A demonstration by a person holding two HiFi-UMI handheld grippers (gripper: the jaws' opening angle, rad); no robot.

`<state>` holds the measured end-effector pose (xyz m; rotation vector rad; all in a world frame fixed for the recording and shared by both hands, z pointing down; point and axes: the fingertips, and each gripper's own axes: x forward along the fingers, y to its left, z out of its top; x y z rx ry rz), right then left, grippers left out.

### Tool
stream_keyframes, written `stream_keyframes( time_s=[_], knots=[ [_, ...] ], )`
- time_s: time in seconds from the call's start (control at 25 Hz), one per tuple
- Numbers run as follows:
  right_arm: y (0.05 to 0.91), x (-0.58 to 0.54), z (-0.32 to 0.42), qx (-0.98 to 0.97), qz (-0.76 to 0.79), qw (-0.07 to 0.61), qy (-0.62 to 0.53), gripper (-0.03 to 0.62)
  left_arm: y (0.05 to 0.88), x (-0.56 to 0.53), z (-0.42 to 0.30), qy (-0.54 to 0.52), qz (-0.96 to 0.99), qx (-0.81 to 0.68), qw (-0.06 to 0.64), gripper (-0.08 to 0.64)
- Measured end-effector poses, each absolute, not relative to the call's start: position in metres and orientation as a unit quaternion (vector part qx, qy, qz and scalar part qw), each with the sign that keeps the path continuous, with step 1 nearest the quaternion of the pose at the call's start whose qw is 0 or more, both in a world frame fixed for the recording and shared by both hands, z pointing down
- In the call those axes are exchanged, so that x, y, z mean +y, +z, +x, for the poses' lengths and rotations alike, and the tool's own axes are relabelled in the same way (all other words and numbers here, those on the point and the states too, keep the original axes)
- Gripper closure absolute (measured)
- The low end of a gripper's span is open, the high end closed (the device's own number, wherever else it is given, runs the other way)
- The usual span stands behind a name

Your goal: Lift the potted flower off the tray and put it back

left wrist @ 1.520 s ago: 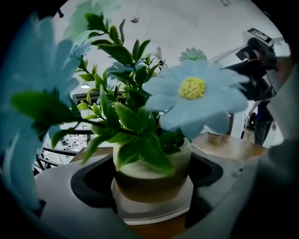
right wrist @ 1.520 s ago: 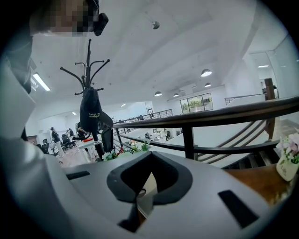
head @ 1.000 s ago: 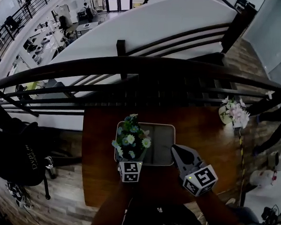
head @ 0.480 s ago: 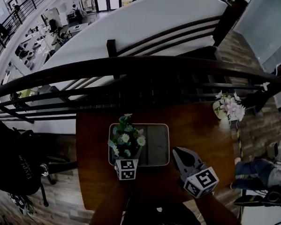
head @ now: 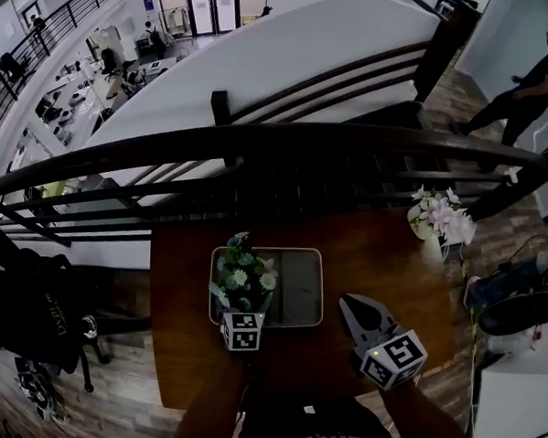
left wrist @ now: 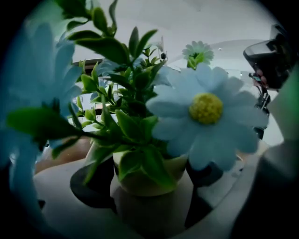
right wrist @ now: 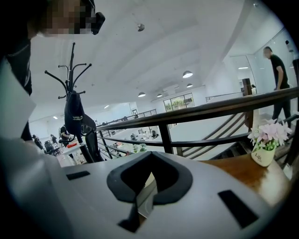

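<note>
Wooden table (head: 381, 265) by balcony rail (head: 351, 140): left gripper (head: 243, 320) jaws clamp potted flower (left wrist: 140, 154) between them, right gripper (head: 350, 307) closed, empty; hold plant upright, lower squarely onto tray (head: 302, 288).

Tray (head: 300, 290) on table (head: 382, 258), potted flower (head: 243, 278) at its left.

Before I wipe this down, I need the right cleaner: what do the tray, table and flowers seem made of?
Tray: likely metal, grey with a dull reflective sheen.
Table: wood or wood veneer, reddish brown and glossy.
Flowers: probably artificial, fabric or plastic; the petals look thick and uniform, though I can't be sure.
</note>
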<state>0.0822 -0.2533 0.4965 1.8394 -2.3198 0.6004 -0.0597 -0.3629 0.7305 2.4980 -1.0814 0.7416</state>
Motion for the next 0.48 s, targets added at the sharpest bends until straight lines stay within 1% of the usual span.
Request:
stream_keyframes(
  time_s=[0.28,0.48],
  knots=[
    [0.487,-0.234,0.092,-0.774,0.598,0.061,0.196,0.600,0.735,-0.350,-0.062,0.290,0.856,-0.395,0.162,0.094],
    [0.466,-0.223,0.093,-0.784,0.590,0.058,0.183,0.600,0.724,-0.340,-0.072,0.277,0.846,-0.420,0.175,0.094]
  ],
)
